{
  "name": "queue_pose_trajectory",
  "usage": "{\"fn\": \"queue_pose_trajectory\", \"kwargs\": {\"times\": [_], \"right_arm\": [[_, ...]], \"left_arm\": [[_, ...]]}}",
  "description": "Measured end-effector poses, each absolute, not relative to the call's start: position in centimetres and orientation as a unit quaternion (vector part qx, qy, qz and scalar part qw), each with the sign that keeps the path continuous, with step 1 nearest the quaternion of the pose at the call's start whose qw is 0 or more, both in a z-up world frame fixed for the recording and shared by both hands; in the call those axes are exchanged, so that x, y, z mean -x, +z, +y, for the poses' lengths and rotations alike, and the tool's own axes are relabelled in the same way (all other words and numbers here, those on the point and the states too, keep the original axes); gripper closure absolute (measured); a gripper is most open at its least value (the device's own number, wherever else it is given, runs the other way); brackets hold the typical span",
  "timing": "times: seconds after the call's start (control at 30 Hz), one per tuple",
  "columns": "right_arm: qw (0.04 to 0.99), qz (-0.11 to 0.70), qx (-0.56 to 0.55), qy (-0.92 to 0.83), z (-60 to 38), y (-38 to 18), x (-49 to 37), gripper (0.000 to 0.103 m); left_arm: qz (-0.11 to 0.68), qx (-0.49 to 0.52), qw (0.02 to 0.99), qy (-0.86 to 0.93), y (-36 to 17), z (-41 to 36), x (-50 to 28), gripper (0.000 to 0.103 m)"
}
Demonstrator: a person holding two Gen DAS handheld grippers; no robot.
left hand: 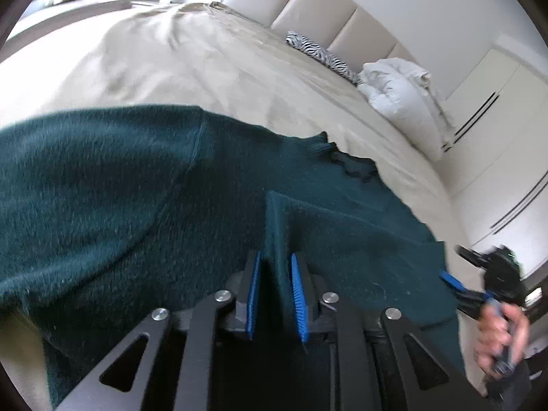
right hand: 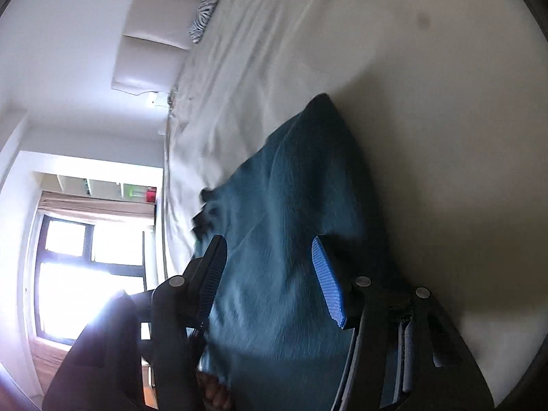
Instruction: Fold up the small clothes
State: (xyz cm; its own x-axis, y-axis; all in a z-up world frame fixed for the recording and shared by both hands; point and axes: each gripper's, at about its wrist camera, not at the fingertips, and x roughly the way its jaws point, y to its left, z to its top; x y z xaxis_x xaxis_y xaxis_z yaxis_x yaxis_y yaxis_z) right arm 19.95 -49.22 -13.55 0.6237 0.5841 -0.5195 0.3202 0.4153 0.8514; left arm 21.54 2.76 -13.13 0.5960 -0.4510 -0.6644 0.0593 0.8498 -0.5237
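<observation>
Sweater [left hand: 120, 188]: dark green knit, spread on the bed [left hand: 171, 68] over a beige cover, filling the near side of the left wrist view. One corner stands raised as a fold.

Left gripper [left hand: 275, 274]: jaws narrow, blue pads on either side of that raised fold; the left pad seems to touch the cloth, a slim gap shows at the right pad, so the grip looks loose.

Right gripper [right hand: 270, 267]: jaws about half open, straddling the sweater [right hand: 281, 222]; cloth lies between the pads, but motion blur hides whether they press on it. In the left wrist view it sits at the sweater's right edge, carried by a hand [left hand: 503, 335].

Other items: zebra-print pillow [left hand: 322, 54] and white duvet [left hand: 400, 96] at the padded headboard [left hand: 308, 0]; window [right hand: 85, 267] beyond the bed.
</observation>
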Motion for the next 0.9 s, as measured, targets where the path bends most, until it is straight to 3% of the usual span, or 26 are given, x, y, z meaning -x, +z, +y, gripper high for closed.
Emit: {"fn": "queue_pose_trajectory", "kwargs": {"times": [0.17,0.33,0.9], "right_arm": [[0.707,0.394,-0.580,0.090,-52.0,-15.0,-22.6,0.052],[0.718,0.408,-0.556,0.093,-52.1,-14.8,-23.2,0.052],[0.725,0.420,-0.529,0.136,-49.9,-14.4,-10.3,0.048]], "left_arm": [[0.419,0.259,0.856,-0.160,-13.6,3.4,-21.3,0.082],[0.423,0.248,0.857,-0.157,-13.4,2.9,-21.1,0.082],[0.426,0.253,0.854,-0.160,-13.5,3.3,-20.9,0.080]]}}
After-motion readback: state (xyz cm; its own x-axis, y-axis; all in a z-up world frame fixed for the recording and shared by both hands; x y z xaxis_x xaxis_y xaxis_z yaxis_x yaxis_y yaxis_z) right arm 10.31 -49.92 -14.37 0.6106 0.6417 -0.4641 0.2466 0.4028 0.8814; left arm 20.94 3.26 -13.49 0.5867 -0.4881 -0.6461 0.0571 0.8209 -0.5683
